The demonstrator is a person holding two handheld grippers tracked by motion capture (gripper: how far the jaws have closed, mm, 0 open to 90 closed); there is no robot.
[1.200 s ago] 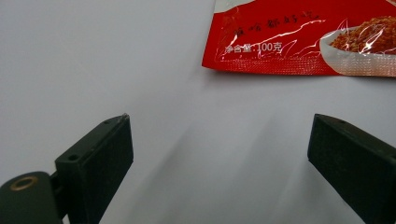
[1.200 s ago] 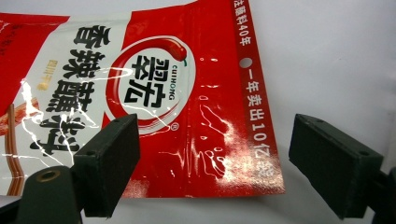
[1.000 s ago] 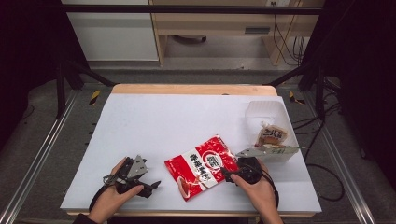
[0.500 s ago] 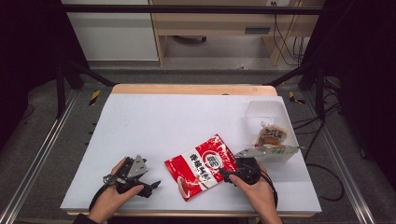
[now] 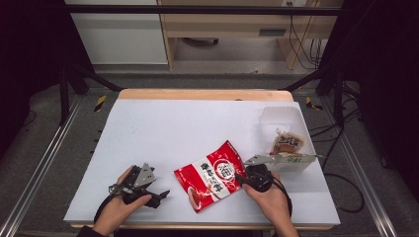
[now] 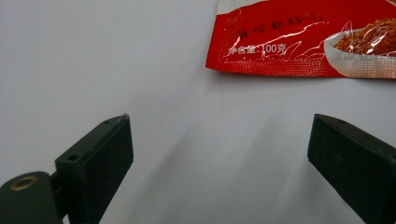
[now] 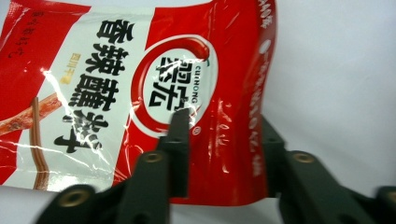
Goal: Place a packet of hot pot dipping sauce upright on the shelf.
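Here the red snack packet (image 5: 213, 174) lies flat on the white table (image 5: 188, 128), near the front edge and between the person's two hands. The right gripper (image 5: 241, 178) has just been closing its jaws, and the packet's right-hand edge is between them. In the right gripper view the packet (image 7: 140, 93) has one black jaw lying over its printed face and the other behind its red border, so the plastic buckles a little where they pinch it. The right hand (image 5: 269, 195) sits just behind that gripper at the table's front edge.

The left gripper (image 5: 160, 196) rests low on the table to the packet's left, apart from it, held by the left hand (image 5: 121, 205). In the left gripper view its jaws stand wide with only bare table between them, and the packet's lower edge (image 6: 308, 51) lies beyond their tips.

A clear plastic tub (image 5: 281, 118) stands at the table's right side with a small wrapped snack (image 5: 287, 143) inside it.
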